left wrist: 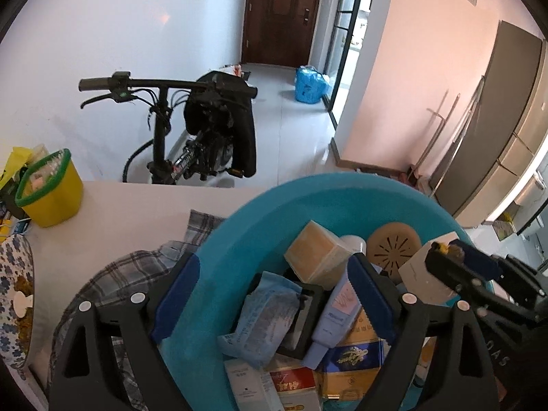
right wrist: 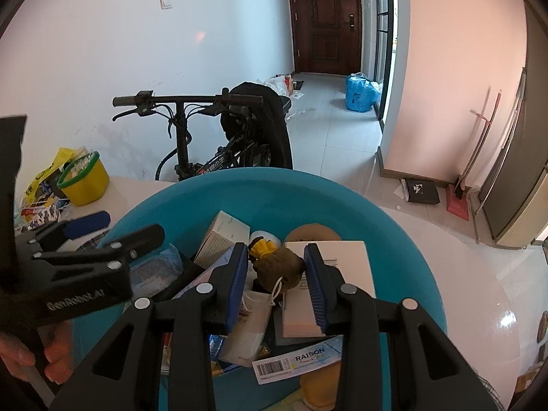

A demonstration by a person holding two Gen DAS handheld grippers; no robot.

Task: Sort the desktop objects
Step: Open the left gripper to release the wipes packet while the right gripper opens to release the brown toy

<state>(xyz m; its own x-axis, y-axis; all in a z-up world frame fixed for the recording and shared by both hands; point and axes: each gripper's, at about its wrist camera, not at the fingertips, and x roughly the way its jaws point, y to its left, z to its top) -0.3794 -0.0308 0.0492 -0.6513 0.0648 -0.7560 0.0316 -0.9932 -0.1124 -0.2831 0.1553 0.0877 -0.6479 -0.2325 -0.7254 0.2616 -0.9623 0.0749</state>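
Note:
A teal plastic basin (left wrist: 239, 226) (right wrist: 394, 239) on the white table holds several boxes, a blue tissue pack (left wrist: 263, 322), a lavender tube (left wrist: 337, 315) and a round tan disc (left wrist: 394, 243). My left gripper (left wrist: 274, 287) hangs open over the basin's left rim, empty. My right gripper (right wrist: 277, 274) is shut on a small olive-brown pouch with a yellow top (right wrist: 281, 267), held just above the pile. The right gripper also shows at the right of the left wrist view (left wrist: 455, 257).
A yellow tub with a green rim (left wrist: 51, 188) (right wrist: 84, 178) stands at the table's far left among packets. A plaid cloth (left wrist: 137, 267) lies beside the basin. A black bicycle (left wrist: 205, 130) stands beyond the table's far edge.

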